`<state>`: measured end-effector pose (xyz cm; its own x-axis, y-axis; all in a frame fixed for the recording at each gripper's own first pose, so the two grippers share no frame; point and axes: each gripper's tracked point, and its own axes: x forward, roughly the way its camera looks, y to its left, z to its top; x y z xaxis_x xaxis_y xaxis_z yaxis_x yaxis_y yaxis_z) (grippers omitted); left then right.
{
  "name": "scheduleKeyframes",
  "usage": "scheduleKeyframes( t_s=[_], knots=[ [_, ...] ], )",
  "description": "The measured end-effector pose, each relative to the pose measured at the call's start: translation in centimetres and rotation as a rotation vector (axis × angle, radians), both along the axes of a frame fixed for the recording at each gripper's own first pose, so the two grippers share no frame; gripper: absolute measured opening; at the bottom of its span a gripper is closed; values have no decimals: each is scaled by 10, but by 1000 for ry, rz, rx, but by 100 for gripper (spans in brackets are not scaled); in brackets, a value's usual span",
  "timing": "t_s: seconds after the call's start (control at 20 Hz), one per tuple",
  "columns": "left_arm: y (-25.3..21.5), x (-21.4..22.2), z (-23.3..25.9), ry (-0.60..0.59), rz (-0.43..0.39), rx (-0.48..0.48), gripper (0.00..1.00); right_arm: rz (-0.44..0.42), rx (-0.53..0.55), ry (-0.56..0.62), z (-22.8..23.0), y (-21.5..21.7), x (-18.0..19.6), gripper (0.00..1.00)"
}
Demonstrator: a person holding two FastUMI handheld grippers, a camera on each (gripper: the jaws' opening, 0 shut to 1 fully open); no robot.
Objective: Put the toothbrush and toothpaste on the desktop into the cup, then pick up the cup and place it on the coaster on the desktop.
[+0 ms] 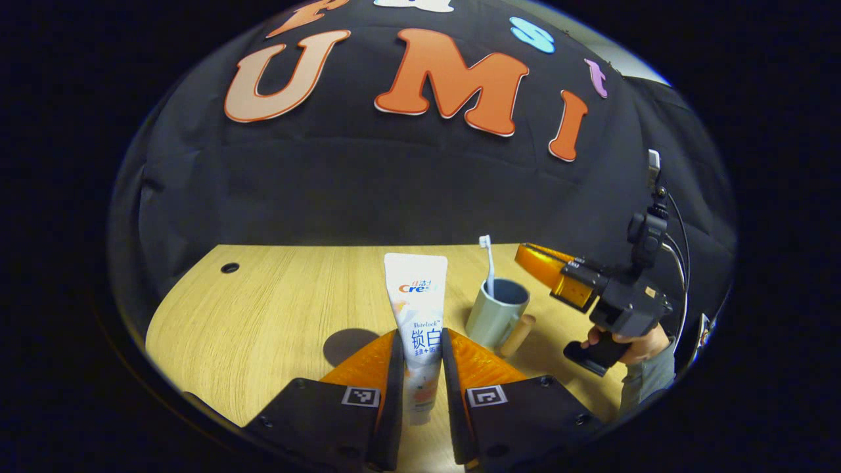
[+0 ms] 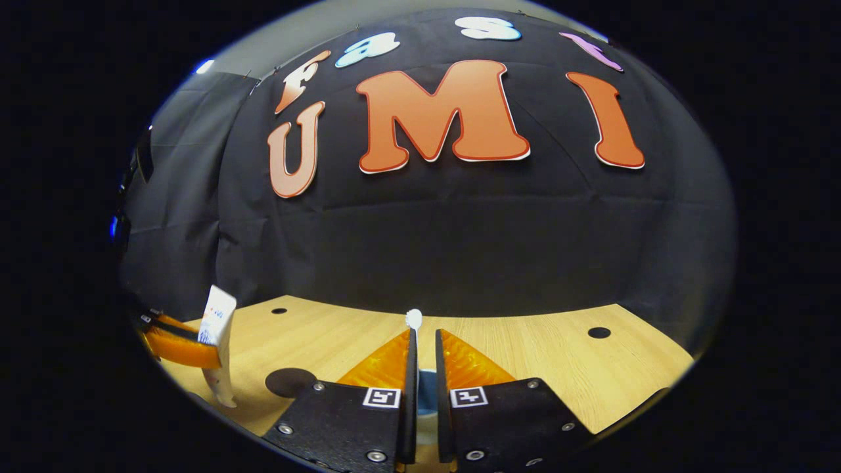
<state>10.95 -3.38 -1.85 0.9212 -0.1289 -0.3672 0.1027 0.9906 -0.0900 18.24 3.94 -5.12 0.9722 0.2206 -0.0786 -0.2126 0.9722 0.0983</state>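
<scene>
1. Left gripper (image 1: 420,368) is clamped on the toothpaste (image 1: 416,309). The tube stands upright between both fingers, flat end up, cap end down past the fingertips, lifted off the counter (image 1: 263,309).
2. Ahead of that gripper and off to its right sits the cup (image 1: 497,314), upright on the counter, with the toothbrush (image 1: 487,263) already standing in it, bristles on top. The cup's wooden handle (image 1: 518,335) sticks out toward the right.
3. The coaster (image 1: 348,343) is a dark round disc flat on the counter, just left of the left gripper's fingers, apart from the cup.
4. Right gripper (image 2: 422,368): the fingers sit close together with a narrow gap, and the toothbrush head pokes up at their tips. I honestly can't tell if they're pinching anything. In the left gripper view it hangs just right of the cup, with a hand (image 1: 624,345) on its grip.
5. Surface is light wood grain with a few small dark holes (image 1: 230,267); black cloth (image 2: 460,230) walls the booth behind the counter.
</scene>
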Motion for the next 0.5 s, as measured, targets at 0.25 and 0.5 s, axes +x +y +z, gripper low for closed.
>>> scheduleKeyframes(
  t_s=[0.25,0.5],
  knots=[
    [-32,51,11,-69,-50,-60,31,-7,-55,-5,8,-13,-27,43],
    [-59,75,35,-175,-83,-133,34,15,-70,-24,17,-21,-47,65]
  ],
)
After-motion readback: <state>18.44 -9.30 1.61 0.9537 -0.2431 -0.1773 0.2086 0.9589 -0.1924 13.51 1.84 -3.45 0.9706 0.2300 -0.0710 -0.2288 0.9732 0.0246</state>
